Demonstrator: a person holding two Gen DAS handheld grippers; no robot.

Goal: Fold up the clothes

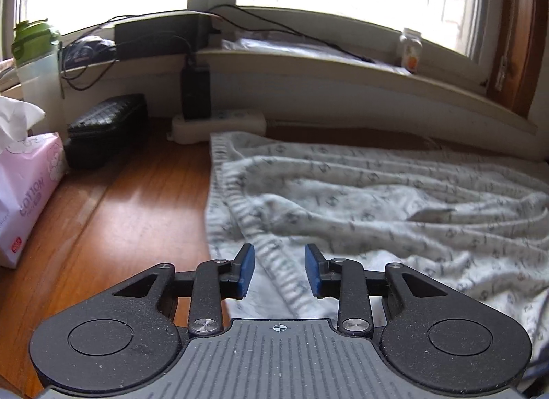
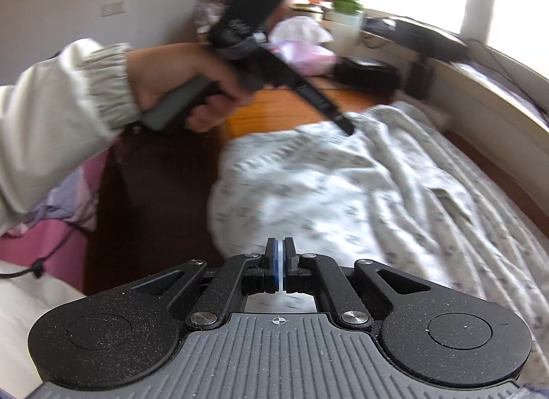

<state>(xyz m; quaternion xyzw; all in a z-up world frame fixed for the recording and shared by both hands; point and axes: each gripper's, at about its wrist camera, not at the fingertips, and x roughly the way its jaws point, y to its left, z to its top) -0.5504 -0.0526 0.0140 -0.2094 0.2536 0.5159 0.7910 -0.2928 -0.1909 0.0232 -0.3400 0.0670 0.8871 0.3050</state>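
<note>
A white garment with a small grey print [image 1: 377,200] lies crumpled on the wooden table [image 1: 137,200]. Its ribbed hem [image 1: 274,261] runs between my left gripper's blue pads. My left gripper [image 1: 279,270] is open just above that hem, holding nothing. In the right wrist view the garment [image 2: 343,193] is blurred. My right gripper [image 2: 280,261] has its jaws closed with only a thin slit between the pads, above the garment's near edge; whether cloth is pinched I cannot tell. The left gripper [image 2: 346,128], held by a hand, shows over the garment's far edge.
A pink tissue pack [image 1: 27,193], a black case [image 1: 103,128], a green-lidded bottle [image 1: 37,73] and a white power strip [image 1: 219,124] with a black adapter stand at the table's back left. A windowsill [image 1: 343,62] with cables and a small bottle [image 1: 410,49] runs behind.
</note>
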